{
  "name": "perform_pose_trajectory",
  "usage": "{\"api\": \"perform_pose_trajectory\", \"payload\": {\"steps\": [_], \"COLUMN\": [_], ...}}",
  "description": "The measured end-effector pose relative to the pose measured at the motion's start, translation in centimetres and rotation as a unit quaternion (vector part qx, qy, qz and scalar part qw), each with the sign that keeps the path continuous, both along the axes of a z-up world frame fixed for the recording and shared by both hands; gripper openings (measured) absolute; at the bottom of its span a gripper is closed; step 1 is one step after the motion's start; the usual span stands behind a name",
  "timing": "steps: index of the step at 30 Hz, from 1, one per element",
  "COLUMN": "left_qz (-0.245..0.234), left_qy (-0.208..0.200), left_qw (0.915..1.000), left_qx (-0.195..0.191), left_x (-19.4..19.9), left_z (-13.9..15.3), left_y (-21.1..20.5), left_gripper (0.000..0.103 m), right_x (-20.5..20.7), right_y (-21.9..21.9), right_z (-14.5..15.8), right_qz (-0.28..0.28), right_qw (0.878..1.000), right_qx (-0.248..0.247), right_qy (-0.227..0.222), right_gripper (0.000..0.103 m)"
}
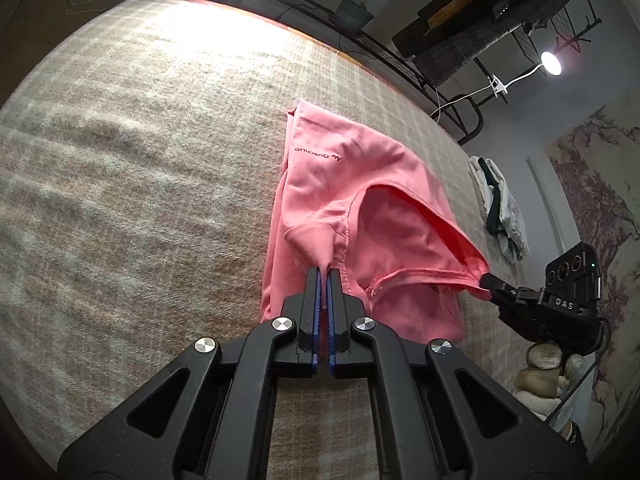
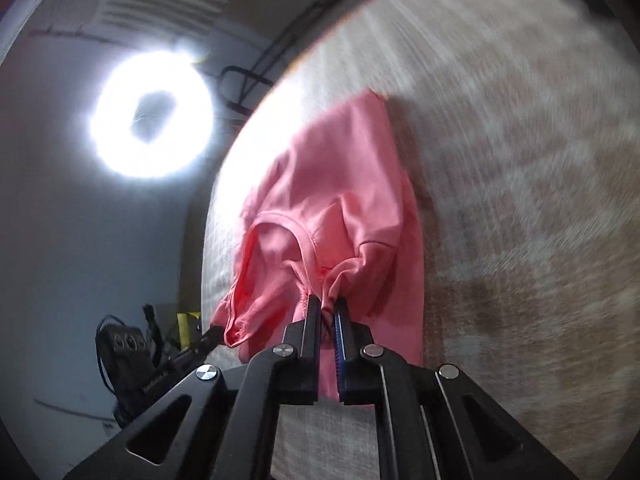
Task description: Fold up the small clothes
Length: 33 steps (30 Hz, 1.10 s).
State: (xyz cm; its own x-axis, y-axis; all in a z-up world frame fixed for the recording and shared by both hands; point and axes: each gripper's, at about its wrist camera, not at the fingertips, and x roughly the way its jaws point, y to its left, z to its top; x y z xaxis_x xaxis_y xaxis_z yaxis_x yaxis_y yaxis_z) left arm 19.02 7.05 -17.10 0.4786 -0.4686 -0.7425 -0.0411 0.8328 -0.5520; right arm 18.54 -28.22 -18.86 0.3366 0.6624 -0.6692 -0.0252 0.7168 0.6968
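A pink top (image 1: 344, 184) with a small dark logo lies partly on the beige checked blanket (image 1: 140, 160), its near end lifted. My left gripper (image 1: 324, 272) is shut on a pinch of the pink fabric at one shoulder. My right gripper (image 1: 490, 282) shows at the right of the left wrist view, shut on the other shoulder by the neckline. In the right wrist view the right gripper (image 2: 328, 304) pinches bunched pink fabric of the top (image 2: 340, 184), and the left gripper (image 2: 216, 334) holds the far corner at lower left. The neck opening gapes between the two grips.
A pile of white and dark clothes (image 1: 500, 204) lies at the blanket's right edge. A black wire rack (image 1: 460, 92), a potted plant (image 1: 352, 10) and a clip lamp (image 1: 550, 64) stand behind. A bright ring light (image 2: 152, 116) glares left.
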Motion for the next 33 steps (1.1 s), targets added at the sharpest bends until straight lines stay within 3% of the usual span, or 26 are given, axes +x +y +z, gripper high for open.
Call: {"api": "perform_pose_trajectory", "payload": {"steps": [5,11,15,18,19,21,28,31,32,33], "left_qz": [-0.004,-0.012,-0.015,-0.021,-0.024,-0.020,-0.016,-0.027,-0.031,-0.032], "left_qy": [0.001,0.011,0.007,0.029,0.032,0.025,0.024,0.022,0.020,0.018], "left_qw": [1.0000,0.9998,0.9994,0.9991,0.9988,0.9983,0.9990,0.9987,0.9985,0.9983], "left_qx": [-0.004,0.010,0.030,0.023,0.030,0.049,0.034,0.038,0.041,0.044], "left_x": [-1.2,-2.0,-2.3,-2.3,-2.4,-2.8,-2.5,-2.5,-2.5,-2.5], "left_z": [-0.1,-0.8,-0.9,-2.3,-2.4,-2.3,-2.1,-2.0,-1.9,-1.6], "left_y": [0.8,0.7,1.0,1.3,1.2,1.3,1.7,1.0,0.8,0.6], "left_gripper": [0.000,0.000,0.000,0.000,0.000,0.000,0.000,0.000,0.000,0.000], "right_x": [-1.7,-2.0,-2.7,-3.3,-3.4,-3.5,-2.9,-2.5,-2.4,-2.4], "right_y": [-1.7,-1.3,-1.5,-1.2,-1.1,-1.1,-5.1,-5.1,-4.6,-4.2], "right_z": [1.5,-0.8,0.0,-0.1,-0.4,-0.8,-1.3,-2.3,-2.5,-2.5], "right_qz": [0.011,0.035,0.042,0.059,0.070,0.085,0.026,0.036,0.042,0.047], "right_qw": [1.000,0.999,0.999,0.997,0.996,0.995,0.999,0.999,0.999,0.999], "right_qx": [0.008,-0.026,-0.018,-0.047,-0.057,-0.055,-0.028,-0.001,0.000,-0.003], "right_qy": [-0.021,-0.001,-0.010,-0.022,-0.018,-0.011,-0.006,0.007,0.008,0.004], "right_gripper": [0.003,0.003,0.003,0.014,0.029,0.038,0.037,0.036,0.031,0.012]}}
